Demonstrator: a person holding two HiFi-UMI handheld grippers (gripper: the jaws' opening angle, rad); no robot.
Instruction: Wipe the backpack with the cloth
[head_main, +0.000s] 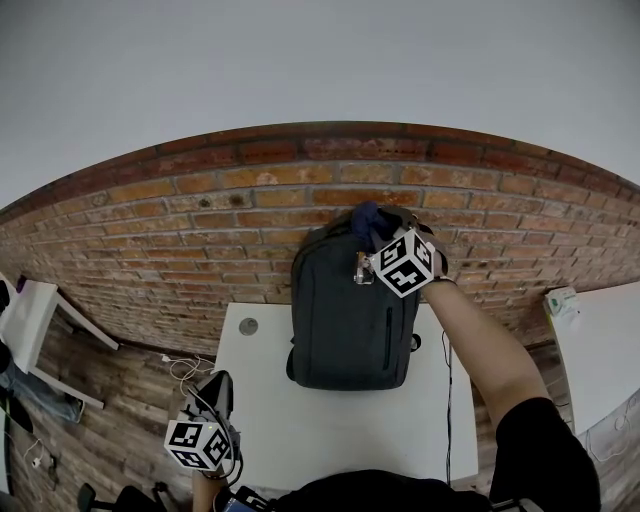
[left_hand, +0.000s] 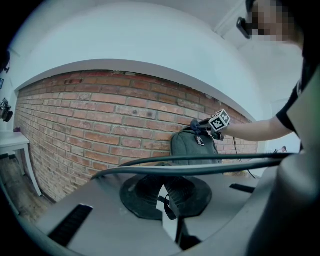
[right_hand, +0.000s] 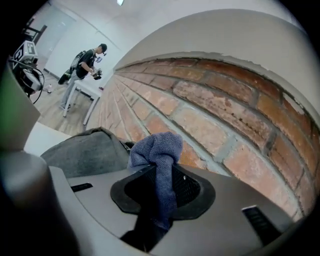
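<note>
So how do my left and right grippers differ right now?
The right gripper has its fingers shut on the blue cloth; the left gripper has its fingers together with nothing between them. The right gripper is raised at the top of the backpack; the left gripper hangs low by the left edge of the table, away from the backpack. Both carry marker cubes.

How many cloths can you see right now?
1. The blue cloth is pinched in the jaws of the right gripper, at the top of the backpack by the brick wall. No other shows.
</note>
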